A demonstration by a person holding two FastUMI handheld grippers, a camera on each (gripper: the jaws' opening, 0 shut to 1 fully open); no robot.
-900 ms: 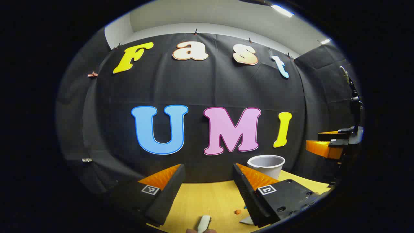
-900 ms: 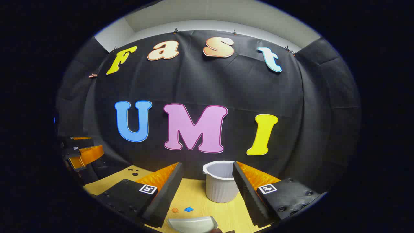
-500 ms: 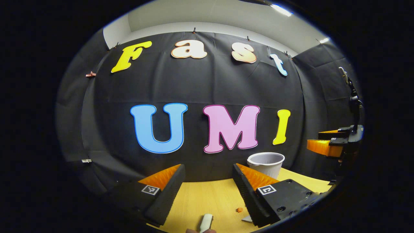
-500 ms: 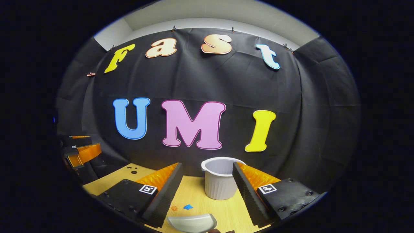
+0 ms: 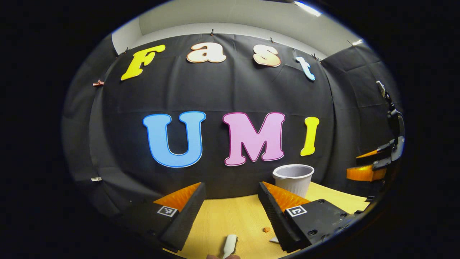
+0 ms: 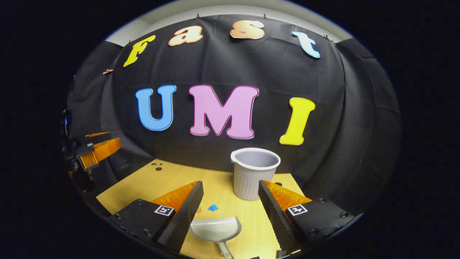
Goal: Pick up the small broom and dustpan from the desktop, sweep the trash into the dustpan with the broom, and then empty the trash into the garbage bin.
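Observation:
In the right gripper view a pale grey dustpan lies on the yellow wooden desktop, its thin handle pointing toward me. It rests low between the spread fingers of my right gripper, which is open and holds nothing. A blue scrap and an orange scrap lie just beyond the pan. The ribbed white garbage bin stands upright behind them. My left gripper is open too, above a slim white handle and an orange scrap.
The black cloth wall closes the desk's far side, right behind the bin. Each gripper shows at the edge of the other's view: the right one far right, the left one far left. Small dark holes mark the desktop's left part.
The right gripper's view has tipped downward and drawn back a little: bin and dustpan sit higher in it and the pan's handle now shows. The left gripper's view dipped slightly. Both stay open.

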